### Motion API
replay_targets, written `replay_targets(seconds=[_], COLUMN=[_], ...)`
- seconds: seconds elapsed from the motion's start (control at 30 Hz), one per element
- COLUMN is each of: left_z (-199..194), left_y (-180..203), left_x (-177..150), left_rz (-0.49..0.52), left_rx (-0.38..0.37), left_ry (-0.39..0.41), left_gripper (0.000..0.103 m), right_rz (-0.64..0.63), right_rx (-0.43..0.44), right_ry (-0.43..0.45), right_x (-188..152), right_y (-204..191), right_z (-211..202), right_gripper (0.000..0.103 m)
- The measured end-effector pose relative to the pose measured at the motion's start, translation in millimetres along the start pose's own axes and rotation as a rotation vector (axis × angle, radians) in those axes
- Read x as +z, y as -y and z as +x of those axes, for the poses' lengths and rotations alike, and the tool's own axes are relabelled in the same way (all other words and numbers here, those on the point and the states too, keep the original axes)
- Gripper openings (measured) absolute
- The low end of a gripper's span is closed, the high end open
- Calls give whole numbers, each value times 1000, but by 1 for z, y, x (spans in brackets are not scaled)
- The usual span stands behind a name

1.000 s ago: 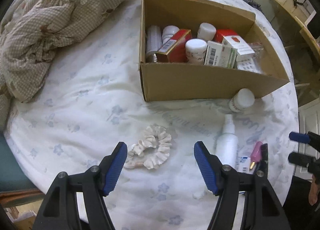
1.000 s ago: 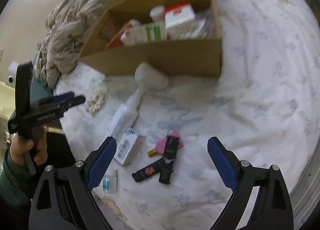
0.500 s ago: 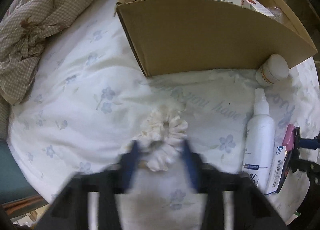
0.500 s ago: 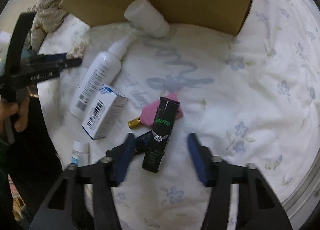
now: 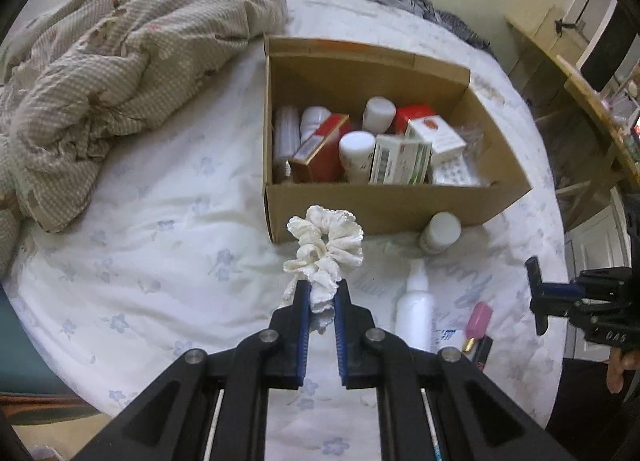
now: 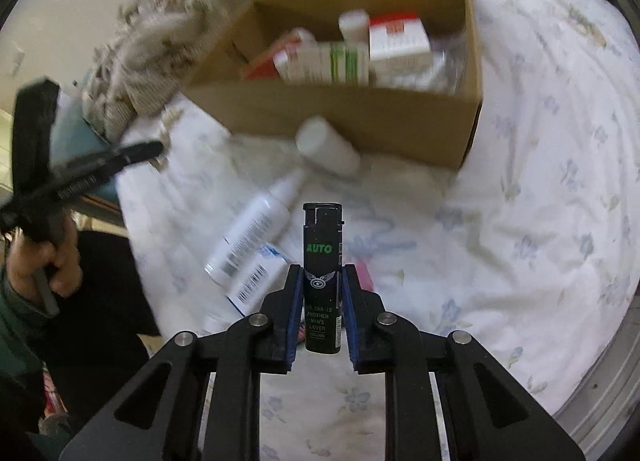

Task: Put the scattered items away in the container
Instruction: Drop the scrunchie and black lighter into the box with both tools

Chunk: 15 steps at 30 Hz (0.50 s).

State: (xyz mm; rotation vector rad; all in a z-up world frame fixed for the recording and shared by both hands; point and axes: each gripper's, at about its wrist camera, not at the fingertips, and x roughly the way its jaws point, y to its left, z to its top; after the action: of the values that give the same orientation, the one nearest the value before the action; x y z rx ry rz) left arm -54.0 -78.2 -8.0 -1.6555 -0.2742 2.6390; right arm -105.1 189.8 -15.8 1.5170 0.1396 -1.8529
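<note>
The left gripper (image 5: 320, 301) has its fingers (image 5: 302, 313) closed nearly together on one end of a cream scrunchie (image 5: 326, 251), whose loop flops forward beyond the tips. The right gripper (image 6: 320, 285) has its fingers (image 6: 295, 301) clamped on the lower half of a black lighter (image 6: 322, 273) (printed "AUTO"), its long axis running straight out along the fingers. Both things are lifted clear of the bed (image 5: 160, 221).

The cardboard box (image 5: 400, 201), already holding cartons and bottles, lies straight ahead of both grippers. In the left view the scrunchie hangs just short of the box's near wall, so the left hand looks nearer; the move ahead is probably forward and over that wall.

Beside the box on the near side lies a white jar (image 5: 440, 231); nearer than that, a spray bottle (image 5: 416, 309), a small carton (image 6: 256, 275) and a pink item (image 5: 478, 319).
</note>
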Motion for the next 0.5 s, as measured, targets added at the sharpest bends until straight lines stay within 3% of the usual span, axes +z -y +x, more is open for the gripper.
replay_targets(seconds=[0.27, 0.5], left_z=[-18, 6], left_y=[20, 39], left_x=[25, 58], left_rz=[12, 85], left_rx=[-42, -42], left_ry=[126, 98], left_gripper=[11, 11], right_rz=[62, 98], right_rx=[45, 41], right_ry=[118, 208], right_x=[27, 59], right_y=[7, 9], right_z=[-21, -31], right_gripper=[20, 20])
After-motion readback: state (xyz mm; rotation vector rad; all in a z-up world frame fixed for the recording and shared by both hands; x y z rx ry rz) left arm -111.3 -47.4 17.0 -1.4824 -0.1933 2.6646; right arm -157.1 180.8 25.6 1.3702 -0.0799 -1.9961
